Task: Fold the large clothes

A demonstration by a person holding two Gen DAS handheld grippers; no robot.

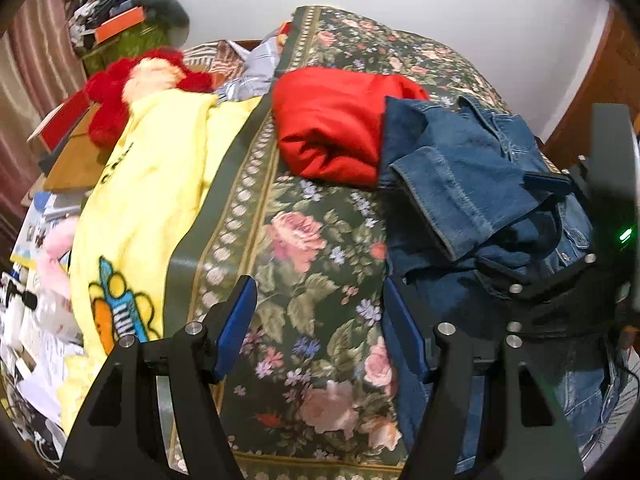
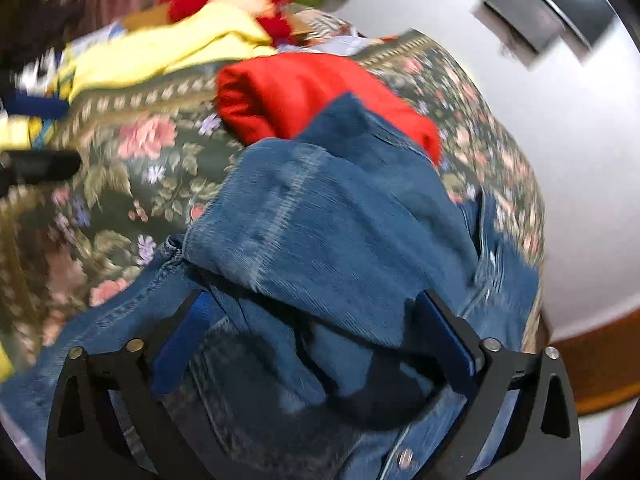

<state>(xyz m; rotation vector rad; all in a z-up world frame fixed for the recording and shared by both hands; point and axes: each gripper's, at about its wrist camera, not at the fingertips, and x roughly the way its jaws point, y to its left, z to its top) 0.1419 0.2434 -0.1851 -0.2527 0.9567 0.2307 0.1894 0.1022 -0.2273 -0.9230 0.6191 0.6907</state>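
Observation:
A blue denim jacket (image 1: 472, 200) lies crumpled on the floral bedspread (image 1: 312, 264) at the right. My left gripper (image 1: 320, 304) is open and empty above the bedspread, just left of the jacket. My right gripper (image 2: 316, 316) is open, with its fingers straddling a folded part of the denim jacket (image 2: 332, 224); it also shows at the right edge of the left wrist view (image 1: 560, 240). A folded red garment (image 1: 336, 124) lies behind the jacket and shows in the right wrist view too (image 2: 296, 96).
A yellow blanket with a cartoon print (image 1: 148, 208) lies on the bed's left side. A red and cream plush toy (image 1: 136, 84) sits behind it. Papers and clutter (image 1: 32, 320) lie off the bed's left edge. A white wall (image 1: 440, 8) stands behind the bed.

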